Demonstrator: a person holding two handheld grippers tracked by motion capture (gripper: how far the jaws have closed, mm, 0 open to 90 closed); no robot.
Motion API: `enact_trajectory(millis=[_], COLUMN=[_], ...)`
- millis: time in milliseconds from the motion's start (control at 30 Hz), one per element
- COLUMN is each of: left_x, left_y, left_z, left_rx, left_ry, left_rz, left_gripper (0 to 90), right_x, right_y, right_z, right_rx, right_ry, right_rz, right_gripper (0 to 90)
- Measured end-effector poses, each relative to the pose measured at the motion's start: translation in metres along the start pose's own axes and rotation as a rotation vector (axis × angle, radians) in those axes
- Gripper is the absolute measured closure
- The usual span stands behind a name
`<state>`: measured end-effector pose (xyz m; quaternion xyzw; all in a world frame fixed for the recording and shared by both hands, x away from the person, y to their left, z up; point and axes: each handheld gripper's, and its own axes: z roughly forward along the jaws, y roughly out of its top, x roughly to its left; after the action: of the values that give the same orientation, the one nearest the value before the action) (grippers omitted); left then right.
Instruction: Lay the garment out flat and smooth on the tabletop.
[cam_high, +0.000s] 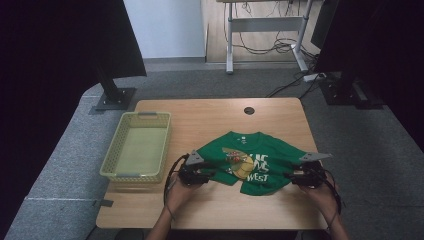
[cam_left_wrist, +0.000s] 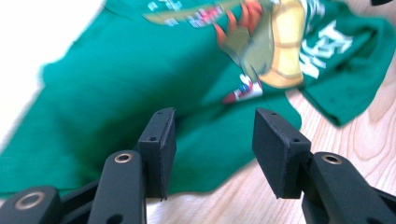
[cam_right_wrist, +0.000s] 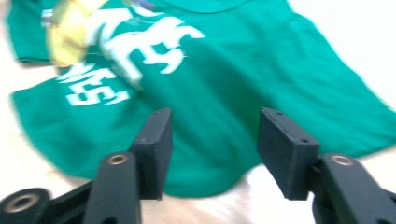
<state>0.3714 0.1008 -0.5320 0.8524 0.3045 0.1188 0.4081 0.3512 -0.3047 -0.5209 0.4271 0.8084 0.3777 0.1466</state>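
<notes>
Green T-shirt (cam_high: 252, 161) lies spread but rumpled on the near half of the wooden surface (cam_high: 200, 117), collar pointing away from the person, its lower hem bunched and partly turned over toward the near edge. A person sits at that edge with a tool in each hand, one at either side of the shirt, which looks to me like the setup for folding or lifting it: taking a garment at both flanks keeps it from sagging in the middle.

The left gripper (cam_high: 200, 172) sits at the shirt's left edge, and seen along its own fingers (cam_left_wrist: 159, 140) they stand parted to a middling gap, the cloth lying beyond and beneath them with nothing pinched. The right gripper (cam_high: 300, 175) mirrors it at the right edge; its fingers (cam_right_wrist: 154, 140) are likewise apart, over the hem of the fabric but clamped on nothing.

The shirt is a bright, saturated green, soft and thin by the way it wrinkles. Its front carries a cartoon figure in yellow, olive and orange, beside white block lettering that reads "WEST" on the lowest line.

A pale yellow-green plastic basket (cam_high: 137, 172) stands at the left of the surface, just beside the left hand, perhaps where the shirt is meant to end up.
</notes>
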Motion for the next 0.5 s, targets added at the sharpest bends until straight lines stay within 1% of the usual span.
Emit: enact_trajectory(millis=[33,67,100,133,167,200,233,267,300,333,367,400,433,467,500], left_x=[0.0,-0.001,0.0,0.0,0.0,0.004,0.004,0.004,0.009,0.009,0.009,0.009,0.013,0.013,0.013], left_y=[0.0,-0.002,-0.003,-0.003,-0.003,-0.005,-0.005,-0.005,-0.006,-0.006,-0.006,-0.006,-0.003,-0.003,-0.003], left_z=[0.0,0.008,0.011,0.011,0.011,0.016,0.016,0.016,0.018,0.018,0.018,0.018,0.021,0.021,0.021], left_rx=[0.0,0.034,0.044,0.044,0.044,0.066,0.066,0.066,0.053,0.053,0.053,0.053,0.066,0.066,0.066], left_ry=[0.0,0.01,0.016,0.016,0.016,0.032,0.032,0.032,0.043,0.043,0.043,0.043,0.077,0.077,0.077], left_rz=[0.0,0.013,0.015,0.015,0.015,0.002,0.002,0.002,-0.014,-0.014,-0.014,-0.014,0.011,0.011,0.011], left_gripper=[49.0,49.0,48.7,48.7,48.7,48.7,48.1,48.1,48.1,48.4,48.4,48.4,48.4,48.6,48.6], right_x=[0.0,0.013,0.017,0.017,0.018,0.018,0.018,0.015,0.015,0.015,0.009,0.009,0.009,0.009,-0.002], right_y=[0.0,-0.002,-0.006,-0.006,-0.008,-0.008,-0.008,-0.01,-0.01,-0.01,-0.007,-0.007,-0.007,-0.007,-0.004], right_z=[0.0,0.009,0.019,0.019,0.024,0.024,0.024,0.03,0.03,0.03,0.032,0.032,0.032,0.032,0.037], right_rx=[0.0,0.029,0.067,0.067,0.085,0.085,0.085,0.092,0.092,0.092,0.101,0.101,0.101,0.101,0.083], right_ry=[0.0,0.031,0.025,0.025,0.018,0.018,0.018,0.001,0.001,0.001,-0.007,-0.007,-0.007,-0.007,-0.021], right_rz=[0.0,-0.027,-0.055,-0.055,-0.066,-0.066,-0.066,-0.084,-0.084,-0.084,-0.093,-0.093,-0.093,-0.093,-0.083], right_gripper=[42.3,39.2,37.1,37.1,37.1,35.7,35.7,35.7,35.5,35.5,35.5,34.9,34.9,34.9,34.9])
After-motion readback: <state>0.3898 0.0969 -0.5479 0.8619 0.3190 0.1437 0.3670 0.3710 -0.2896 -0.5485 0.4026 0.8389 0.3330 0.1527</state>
